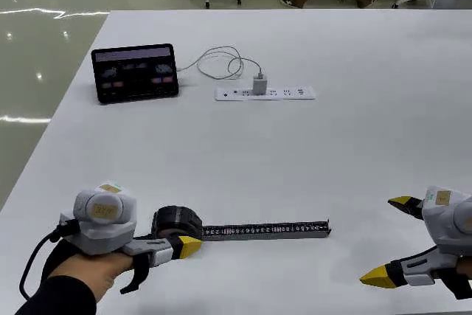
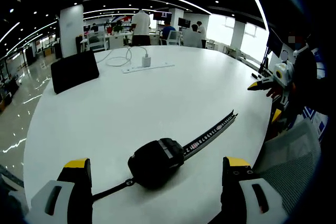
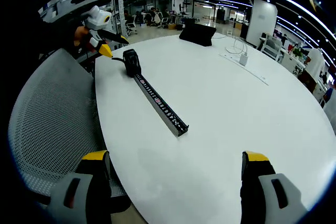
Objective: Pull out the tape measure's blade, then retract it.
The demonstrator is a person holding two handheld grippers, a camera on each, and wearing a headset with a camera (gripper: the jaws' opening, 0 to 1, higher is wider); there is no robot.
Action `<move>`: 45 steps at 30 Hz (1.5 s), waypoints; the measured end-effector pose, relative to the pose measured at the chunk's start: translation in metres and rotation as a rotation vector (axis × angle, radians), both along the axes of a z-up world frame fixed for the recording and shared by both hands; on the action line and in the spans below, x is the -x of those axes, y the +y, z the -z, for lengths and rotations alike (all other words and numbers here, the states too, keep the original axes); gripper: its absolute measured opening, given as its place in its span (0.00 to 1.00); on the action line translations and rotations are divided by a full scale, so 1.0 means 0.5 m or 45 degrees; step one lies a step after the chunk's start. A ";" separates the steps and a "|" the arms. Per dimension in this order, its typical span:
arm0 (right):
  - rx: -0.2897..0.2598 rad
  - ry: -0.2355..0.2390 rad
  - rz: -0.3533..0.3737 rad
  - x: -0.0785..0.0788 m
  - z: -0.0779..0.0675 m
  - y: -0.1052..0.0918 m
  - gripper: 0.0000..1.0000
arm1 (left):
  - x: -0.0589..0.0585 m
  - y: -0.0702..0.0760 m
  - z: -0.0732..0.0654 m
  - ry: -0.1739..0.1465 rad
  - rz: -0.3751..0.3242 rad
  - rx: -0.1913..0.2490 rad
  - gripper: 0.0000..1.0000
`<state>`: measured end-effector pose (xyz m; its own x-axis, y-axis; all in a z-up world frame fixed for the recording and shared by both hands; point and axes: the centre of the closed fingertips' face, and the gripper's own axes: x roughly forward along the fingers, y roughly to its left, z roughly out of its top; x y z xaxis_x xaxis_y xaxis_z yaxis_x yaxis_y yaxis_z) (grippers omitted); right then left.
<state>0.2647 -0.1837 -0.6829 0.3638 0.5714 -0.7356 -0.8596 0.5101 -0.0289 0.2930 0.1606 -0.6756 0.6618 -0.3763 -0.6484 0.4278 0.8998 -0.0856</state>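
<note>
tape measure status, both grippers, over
Left gripper open, jaws astride the tape measure case. Right gripper open, empty, beyond the blade tip. Blade out, flat on the table. Tablet and power strip far off its line.

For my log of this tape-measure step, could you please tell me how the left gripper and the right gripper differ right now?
The tape measure's case lies between the jaws of the left gripper; the jaws of the right gripper stand clear of the tape. The left gripper is at the case end of the pulled-out blade; the right gripper is past its free tip. Both are open, with yellow-tipped jaws.
</note>
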 end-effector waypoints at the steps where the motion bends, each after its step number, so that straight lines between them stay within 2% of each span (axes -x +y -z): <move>1: 0.009 -0.003 -0.012 -0.005 0.000 0.001 1.00 | -0.002 -0.001 0.004 -0.001 -0.011 -0.004 1.00; 8: 0.048 0.003 -0.064 -0.023 0.005 0.012 1.00 | -0.004 -0.017 0.028 0.030 -0.065 0.024 1.00; 13: 0.071 -0.001 -0.110 -0.032 0.007 0.025 1.00 | -0.008 -0.018 0.042 0.053 -0.099 0.008 1.00; 18: 0.092 0.005 -0.152 -0.043 0.010 0.036 1.00 | -0.017 -0.011 0.042 0.035 -0.171 0.019 1.00; 24: 0.117 0.020 -0.214 -0.055 0.020 0.052 0.99 | -0.017 -0.013 0.047 0.025 -0.218 0.026 1.00; 33: 0.145 0.034 -0.295 -0.078 0.031 0.079 0.98 | -0.016 -0.037 0.052 0.011 -0.234 0.041 1.00; 39: 0.172 0.039 -0.354 -0.090 0.039 0.096 0.96 | -0.024 -0.029 0.048 -0.016 -0.261 0.048 1.00; 45: 0.181 0.043 -0.386 -0.093 0.045 0.104 0.96 | -0.028 -0.024 0.057 -0.013 -0.283 0.069 1.00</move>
